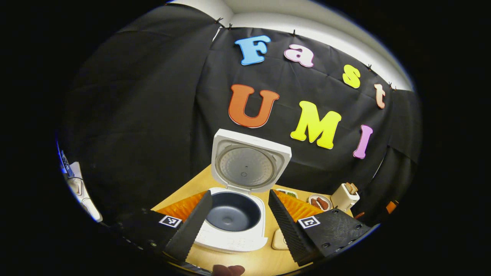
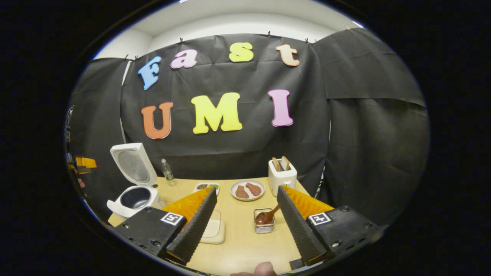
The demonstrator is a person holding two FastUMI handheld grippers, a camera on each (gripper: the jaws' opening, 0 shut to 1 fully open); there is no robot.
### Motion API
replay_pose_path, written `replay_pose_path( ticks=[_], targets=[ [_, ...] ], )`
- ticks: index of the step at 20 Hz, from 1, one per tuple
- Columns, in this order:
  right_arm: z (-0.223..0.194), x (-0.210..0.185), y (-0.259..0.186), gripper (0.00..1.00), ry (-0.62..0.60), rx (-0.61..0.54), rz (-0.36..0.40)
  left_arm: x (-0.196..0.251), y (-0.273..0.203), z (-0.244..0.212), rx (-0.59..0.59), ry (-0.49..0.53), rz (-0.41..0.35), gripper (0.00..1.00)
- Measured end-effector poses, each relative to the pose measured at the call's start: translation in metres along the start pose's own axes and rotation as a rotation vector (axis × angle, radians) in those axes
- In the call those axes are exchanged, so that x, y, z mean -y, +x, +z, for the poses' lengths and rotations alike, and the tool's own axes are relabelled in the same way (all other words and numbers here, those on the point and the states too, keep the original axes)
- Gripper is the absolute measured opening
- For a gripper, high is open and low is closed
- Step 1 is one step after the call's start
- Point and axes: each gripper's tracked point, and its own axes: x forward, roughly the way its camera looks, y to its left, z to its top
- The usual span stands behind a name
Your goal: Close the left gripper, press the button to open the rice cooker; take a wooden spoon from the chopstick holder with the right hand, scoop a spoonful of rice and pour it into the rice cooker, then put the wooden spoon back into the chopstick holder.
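In the left gripper view, the rice cooker [image 1: 234, 214] sits at lower centre on the desk [image 1: 253, 262] with its lid [image 1: 249, 161] raised, framed by the left gripper [image 1: 239, 220], fingers apart. In the right gripper view, the right gripper [image 2: 245, 220] is likewise spread and holding nothing, and the wooden spoon [image 2: 268, 216] rests in the chopstick holder [image 2: 264, 226] at lower centre between its fingers.

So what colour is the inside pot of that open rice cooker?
Dark grey inner pot, clearest in the left gripper view.

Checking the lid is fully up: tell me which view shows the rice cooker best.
The left gripper view. The rice cooker sits close between that gripper's fingers, lid raised and the dark inner pot empty. The right gripper view shows the same cooker small at the table's left edge, lid up, with less detail inside.
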Motion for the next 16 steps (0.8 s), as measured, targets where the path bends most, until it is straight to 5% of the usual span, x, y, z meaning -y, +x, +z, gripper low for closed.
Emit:
replay_pose_path(
  ticks=[6, 16],
  targets=[
    [-0.036, 0.029, 0.018, 1.0, 0.019, -0.081, -0.001, 0.043, -0.03, -0.009, 0.082, 0.093, -0.037, 0.94],
    [-0.091, 0.068, 0.083, 1.0, 0.085, -0.192, 0.007, 0.102, -0.048, -0.012, 0.134, 0.076, -0.104, 0.94]
  ],
)
